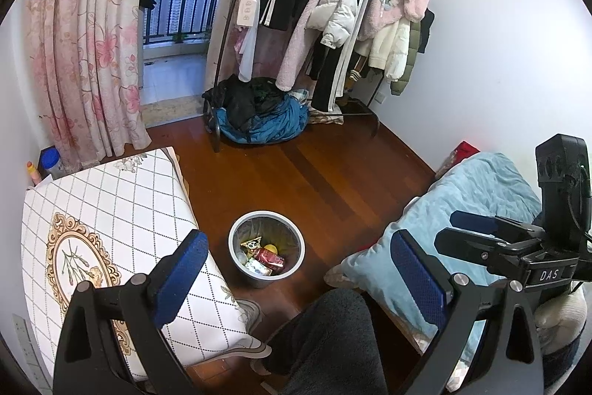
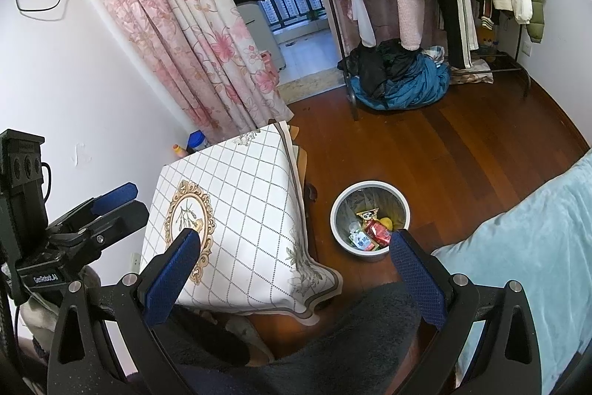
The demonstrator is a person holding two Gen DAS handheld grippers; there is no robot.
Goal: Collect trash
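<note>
A round grey trash bin (image 1: pixel 266 248) stands upright on the dark wooden floor (image 1: pixel 314 173), and everything else can be placed from it. Inside it lie the collected wrappers (image 1: pixel 264 256): a red packet, a yellow piece, a printed snack bag and a pale carton, all below the rim. Just beside the bin on one side is the counter (image 1: pixel 111 210), draped in a white lattice-pattern cloth with a gold oval floral emblem; on the bin's other side, a little apart, is the bed with a light blue blanket (image 1: pixel 473 202). Beyond the bin, well apart across the floor, a clothes rack (image 1: pixel 333 6) hangs heavy with coats over a heap of blue and black clothing (image 1: pixel 259 113), next to a pink floral curtain (image 1: pixel 85 36) and a balcony door. The left gripper (image 1: pixel 299 278) is held above the bin with its blue-padded fingers spread wide and nothing between them. The right gripper (image 2: pixel 296 278) likewise hangs over the bin's near side, fingers wide apart and empty. A person's dark fleece-clad leg (image 1: pixel 325 343) shows nearer the camera than the bin.
</note>
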